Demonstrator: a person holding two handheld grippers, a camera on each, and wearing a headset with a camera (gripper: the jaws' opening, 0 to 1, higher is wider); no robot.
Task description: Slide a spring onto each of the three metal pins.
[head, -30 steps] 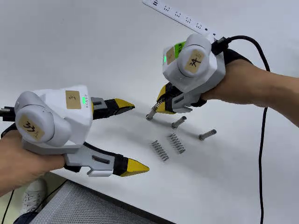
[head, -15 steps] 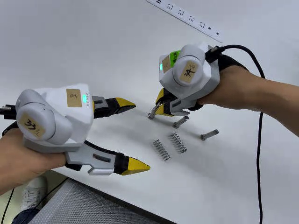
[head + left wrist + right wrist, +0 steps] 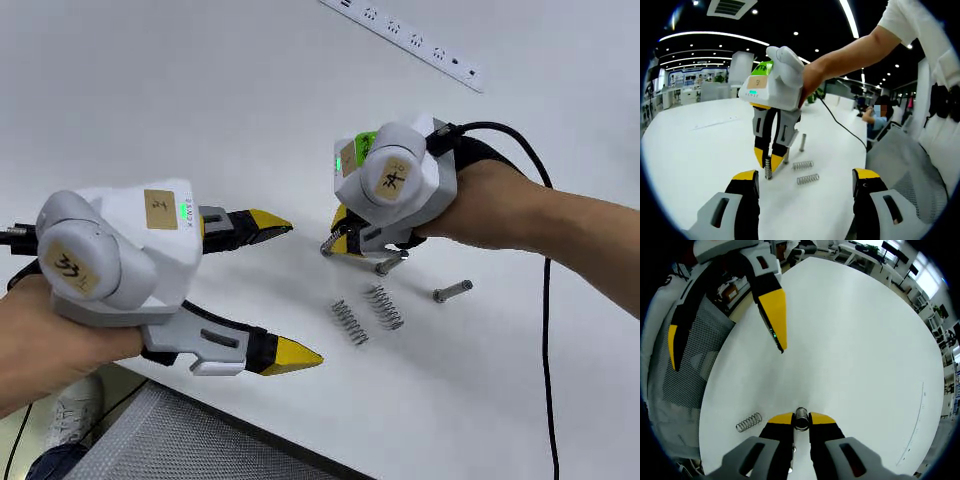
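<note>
My right gripper [image 3: 343,241] is shut on a spring [image 3: 801,419], which sits over an upright metal pin [image 3: 768,168] on the white table. Two bare pins [image 3: 388,264] [image 3: 452,291] stand to its right. Beside them, two loose springs [image 3: 349,322] [image 3: 383,306] lie flat on the table; they also show in the left gripper view [image 3: 802,164] [image 3: 808,178]. My left gripper [image 3: 285,290] hovers open to the left of the springs with nothing between its yellow-tipped jaws. Its own view looks straight at the right gripper [image 3: 769,157].
A white power strip [image 3: 405,40] lies at the far side of the table. A black cable [image 3: 547,300] trails from the right hand. The table's near edge [image 3: 330,462] runs just below the left gripper, with a grey mesh surface [image 3: 150,440] beneath it.
The right gripper has sunk lower over the first pin while still holding the spring. The left gripper has kept its place and stayed open.
</note>
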